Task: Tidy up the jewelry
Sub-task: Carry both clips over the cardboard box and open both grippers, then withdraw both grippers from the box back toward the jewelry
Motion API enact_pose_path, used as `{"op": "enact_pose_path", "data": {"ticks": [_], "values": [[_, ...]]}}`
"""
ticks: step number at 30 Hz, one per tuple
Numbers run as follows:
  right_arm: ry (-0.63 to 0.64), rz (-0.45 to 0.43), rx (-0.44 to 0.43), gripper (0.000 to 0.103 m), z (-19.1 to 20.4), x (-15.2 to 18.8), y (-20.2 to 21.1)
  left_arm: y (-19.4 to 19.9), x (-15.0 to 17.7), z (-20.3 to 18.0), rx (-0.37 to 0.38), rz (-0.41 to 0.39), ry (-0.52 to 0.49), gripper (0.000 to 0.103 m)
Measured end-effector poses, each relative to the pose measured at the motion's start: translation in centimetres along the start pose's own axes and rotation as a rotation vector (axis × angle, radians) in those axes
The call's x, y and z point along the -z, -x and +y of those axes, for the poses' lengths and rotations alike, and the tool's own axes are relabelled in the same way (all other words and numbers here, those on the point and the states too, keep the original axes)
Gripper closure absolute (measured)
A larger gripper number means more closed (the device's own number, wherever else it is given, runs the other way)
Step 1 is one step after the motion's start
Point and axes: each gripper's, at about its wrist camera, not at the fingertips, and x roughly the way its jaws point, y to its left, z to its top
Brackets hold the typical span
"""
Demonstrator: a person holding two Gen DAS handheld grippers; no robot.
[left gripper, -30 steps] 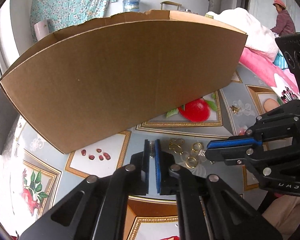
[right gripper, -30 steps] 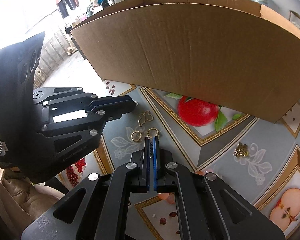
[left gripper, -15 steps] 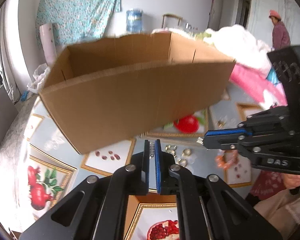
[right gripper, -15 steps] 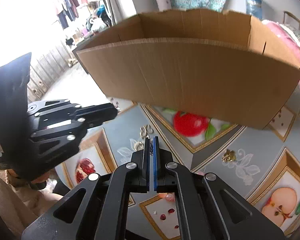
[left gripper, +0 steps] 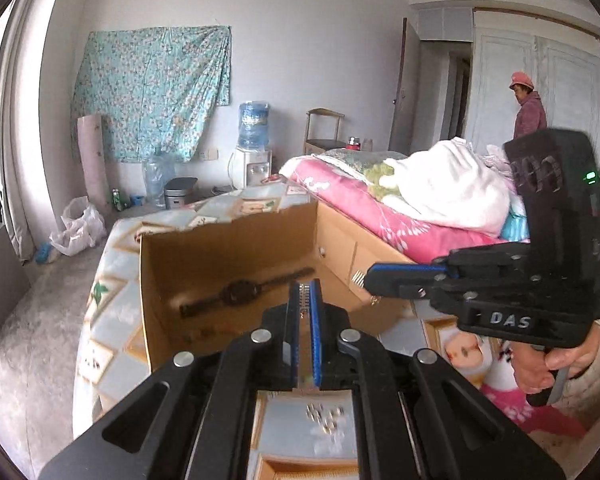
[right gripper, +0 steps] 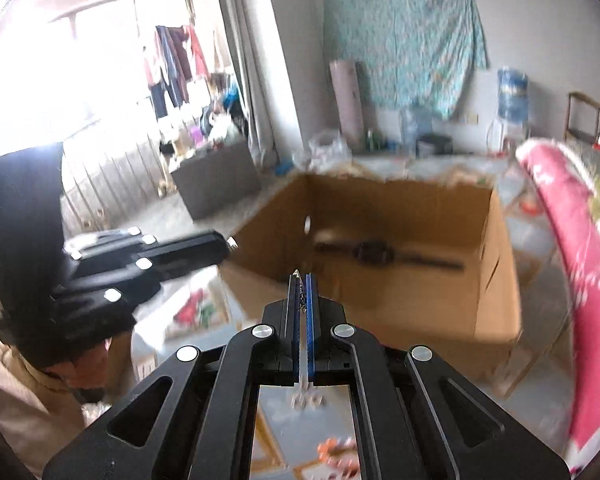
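An open cardboard box [left gripper: 156,272] stands on the patterned table; a dark watch [left gripper: 240,292] lies inside it, also in the right wrist view [right gripper: 374,252]. My left gripper [left gripper: 306,292] is shut on a thin silver chain and held high over the box's near wall. My right gripper [right gripper: 302,284] is shut on the chain's other end; the chain tip pokes out. It shows in the left view [left gripper: 364,278] with the chain end at its tip. The left gripper shows in the right view [right gripper: 228,244]. Small gold earrings [left gripper: 324,414] lie on the table below.
The box [right gripper: 496,280] sits near the table's far end. A bed with pink bedding [left gripper: 380,208] runs along the right. A person in a pink hat [left gripper: 530,106] stands at the far right. An orange bead bracelet [right gripper: 336,456] lies on the table.
Both grippers have risen well above the table with the chain between them. The box's inside and the watch have come into view; the earrings now lie far below.
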Motion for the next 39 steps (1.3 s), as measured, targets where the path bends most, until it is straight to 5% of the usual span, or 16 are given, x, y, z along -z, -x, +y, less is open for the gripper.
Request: {"op": "enact_pose_path", "data": {"ticks": [6, 11, 20, 30, 39], "values": [[-0.028, 0.021, 0.074, 0.102, -2.8, -1.6, -4.2, -5.8, -2.0, 1.1, 0.014, 0.09, 0.059, 0.099], [-0.092, 0.086, 0.117, 0.102, -5.7, -2.0, -7.2, -12.5, -2.2, 2.5, -0.024, 0.257, 0.14, 0.099], [-0.162, 0.159, 0.117, 0.095, -8.2, -1.8, -10.0, -16.5, -2.2, 3.6, -0.09, 0.349, 0.183, 0.098], [-0.152, 0.114, 0.133, 0.059, -8.0, -1.9, -8.7, -17.1, -1.7, 3.8, -0.133, 0.364, 0.193, 0.069], [-0.17, 0.03, 0.13, 0.037, -7.0, -2.2, -5.7, -13.7, -2.5, 3.1, -0.186, 0.289, 0.178, 0.047]]}}
